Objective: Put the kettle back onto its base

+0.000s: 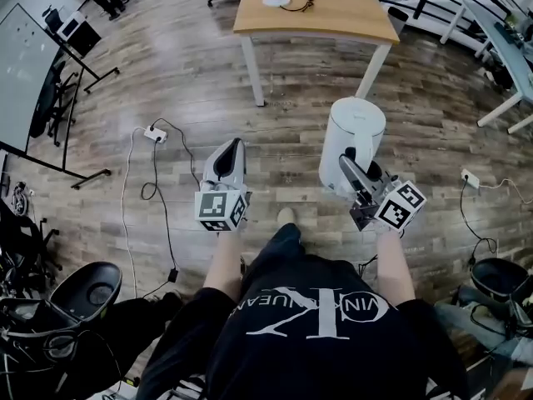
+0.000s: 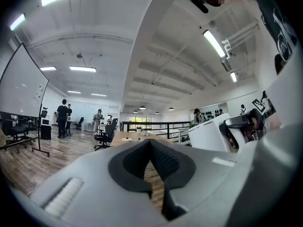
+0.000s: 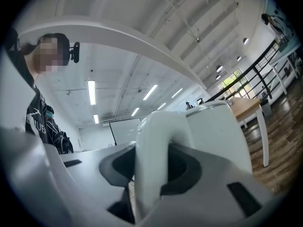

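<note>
Wood-plank floor (image 1: 208, 90) all round; the person stands on it, seen from above. All places are noted against the white kettle (image 1: 354, 140).

- Far left of the kettle: a whiteboard on a stand (image 1: 25, 65). Nearer the person on that side is a black chair base (image 1: 87, 286).
- Left of the kettle, on the floor: a white power strip (image 1: 155, 133) with a dark cable trailing toward the person.
- Left tongs (image 1: 236, 145), level and well apart from the kettle, on its left. In the left gripper view the left tongs (image 2: 150, 143) are clenched tip to tip, with nothing between the pads. The kettle (image 2: 210, 134) shows at the right of that view.
- Beyond the kettle and a little left: a wooden table (image 1: 333, 15) on white legs. On it lies a round white base (image 1: 275, 0) with a dark cord beside it. The base is well apart from the kettle.
- The kettle is off the base, upright and carried in the air over the floor in front of the person, lid on.
- Right tongs (image 1: 348, 163) meet the kettle on its near side. In the right gripper view the right tongs (image 3: 154, 150) are grasping the kettle's white handle (image 3: 151, 160), one pad on either side of it. The kettle body (image 3: 218, 131) rises just behind.
- Right of the kettle, on the floor: a second power strip (image 1: 470, 177) with a cable.
</note>
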The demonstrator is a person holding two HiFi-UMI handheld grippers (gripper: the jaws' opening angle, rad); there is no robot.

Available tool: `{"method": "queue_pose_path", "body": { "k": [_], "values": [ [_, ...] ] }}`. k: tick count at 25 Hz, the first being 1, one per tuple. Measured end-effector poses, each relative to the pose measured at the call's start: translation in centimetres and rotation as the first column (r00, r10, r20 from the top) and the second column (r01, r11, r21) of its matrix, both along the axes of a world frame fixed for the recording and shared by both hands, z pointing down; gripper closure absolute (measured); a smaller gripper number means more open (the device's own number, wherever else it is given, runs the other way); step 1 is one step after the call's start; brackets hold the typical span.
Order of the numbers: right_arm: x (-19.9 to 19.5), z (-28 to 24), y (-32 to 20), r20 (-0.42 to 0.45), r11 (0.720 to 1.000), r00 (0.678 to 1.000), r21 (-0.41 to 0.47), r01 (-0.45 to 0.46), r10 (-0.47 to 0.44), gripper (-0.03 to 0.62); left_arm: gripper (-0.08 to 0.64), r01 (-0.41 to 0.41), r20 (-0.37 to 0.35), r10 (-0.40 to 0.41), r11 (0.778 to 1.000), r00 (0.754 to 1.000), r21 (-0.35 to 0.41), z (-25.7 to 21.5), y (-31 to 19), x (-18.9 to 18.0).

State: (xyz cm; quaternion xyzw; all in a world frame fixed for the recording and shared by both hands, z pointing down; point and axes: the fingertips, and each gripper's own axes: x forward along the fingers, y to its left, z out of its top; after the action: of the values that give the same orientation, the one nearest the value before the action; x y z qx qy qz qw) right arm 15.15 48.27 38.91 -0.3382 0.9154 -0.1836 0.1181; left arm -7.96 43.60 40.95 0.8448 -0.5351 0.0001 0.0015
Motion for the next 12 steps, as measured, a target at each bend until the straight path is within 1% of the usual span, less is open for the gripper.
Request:
{"method": "queue_pose_path", "body": {
  "k": [5, 12],
  "values": [
    [-0.5, -0.5, -4.5, 0.046, 1.0, 0.999, -0.009, -0.004, 0.005, 0.46, 0.549, 0.004, -0.004, -0.004, 1.0, 1.0, -0.016, 0.1, -4.5, -0.8],
    [-1.6, -0.1, -9.9, 0.032, 1.0, 0.999, -0.02, 0.006, -0.005, 0.46, 0.549, -0.005, -0.007, 0.005, 1.0, 1.0, -0.016, 0.2, -10.2, -1.4]
  ]
}}
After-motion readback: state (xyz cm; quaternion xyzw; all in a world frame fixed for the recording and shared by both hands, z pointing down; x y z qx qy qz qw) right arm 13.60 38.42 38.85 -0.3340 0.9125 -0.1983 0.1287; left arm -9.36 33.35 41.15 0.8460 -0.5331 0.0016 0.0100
